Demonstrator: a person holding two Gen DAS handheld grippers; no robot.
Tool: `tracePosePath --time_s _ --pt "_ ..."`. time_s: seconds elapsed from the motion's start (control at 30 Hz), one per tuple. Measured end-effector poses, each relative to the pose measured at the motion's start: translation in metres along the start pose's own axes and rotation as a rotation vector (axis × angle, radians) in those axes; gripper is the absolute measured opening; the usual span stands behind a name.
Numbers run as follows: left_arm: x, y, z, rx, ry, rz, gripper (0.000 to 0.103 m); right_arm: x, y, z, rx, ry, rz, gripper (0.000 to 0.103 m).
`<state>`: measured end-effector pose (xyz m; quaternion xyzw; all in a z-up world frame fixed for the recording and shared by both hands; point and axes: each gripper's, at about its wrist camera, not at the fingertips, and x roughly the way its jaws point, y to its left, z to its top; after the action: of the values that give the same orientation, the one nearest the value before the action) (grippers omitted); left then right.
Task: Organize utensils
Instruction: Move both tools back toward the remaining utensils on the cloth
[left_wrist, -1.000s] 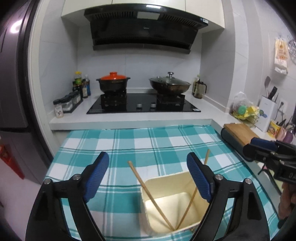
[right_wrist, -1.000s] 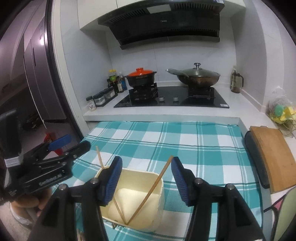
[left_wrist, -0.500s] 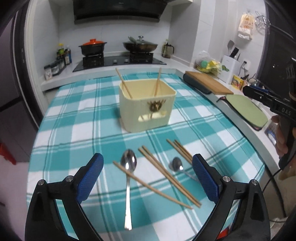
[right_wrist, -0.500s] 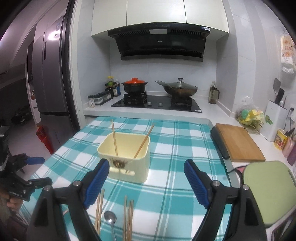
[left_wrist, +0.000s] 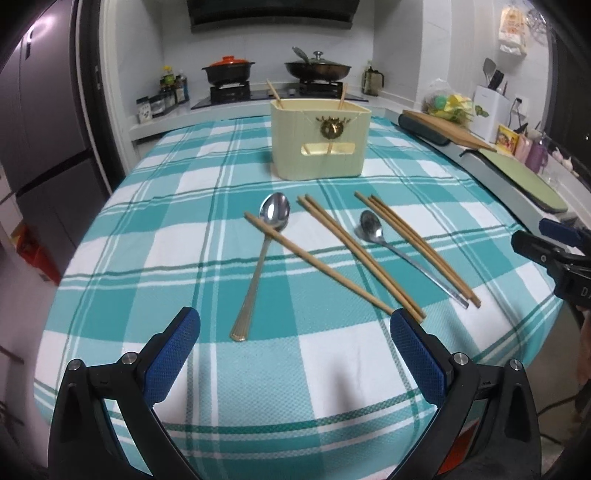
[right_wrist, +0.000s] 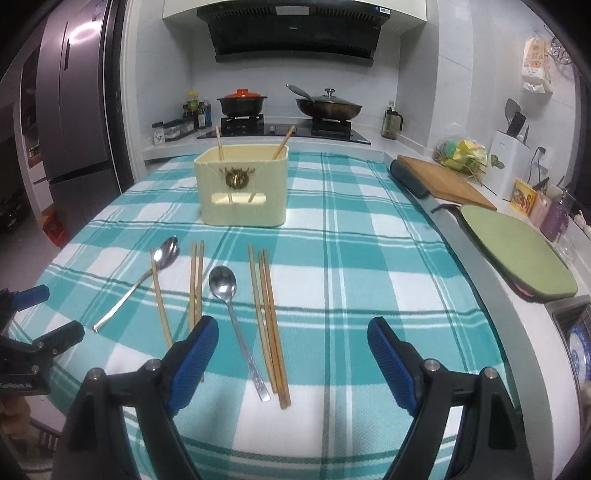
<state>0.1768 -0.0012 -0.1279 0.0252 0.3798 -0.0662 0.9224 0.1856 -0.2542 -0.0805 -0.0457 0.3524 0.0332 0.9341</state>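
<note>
Chopsticks lean in opposite corners of the cream utensil box, two in all, well beyond the jaws of both grippers. Ahead of the left gripper, whose jaws are opening with nothing between them, a long spoon lies under a single chopstick. Rightward lie a chopstick pair, a smaller spoon and three more chopsticks, ahead of the right gripper, jaws spread and empty.

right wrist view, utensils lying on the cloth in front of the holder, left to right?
Large spoon → single chopstick → chopstick pair → small spoon → group of three chopsticks.
</note>
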Motion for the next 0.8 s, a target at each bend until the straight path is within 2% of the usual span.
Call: tracePosePath --time_s 0.3,0.57,0.8 --pt "-0.002 -0.016 -0.013 0.018 0.021 0.013 0.102 -0.008 -0.005 -0.035 -0.043 0.015 -0.095 0.085" --pt "0.000 -0.015 -0.014 0.012 0.039 0.036 0.102 -0.008 -0.009 -0.041 -0.072 0.021 -0.153 0.085" --pt "0.007 -0.009 -0.017 -0.003 0.062 0.043 0.102 -0.007 -0.006 -0.044 -0.091 0.029 -0.170 0.085"
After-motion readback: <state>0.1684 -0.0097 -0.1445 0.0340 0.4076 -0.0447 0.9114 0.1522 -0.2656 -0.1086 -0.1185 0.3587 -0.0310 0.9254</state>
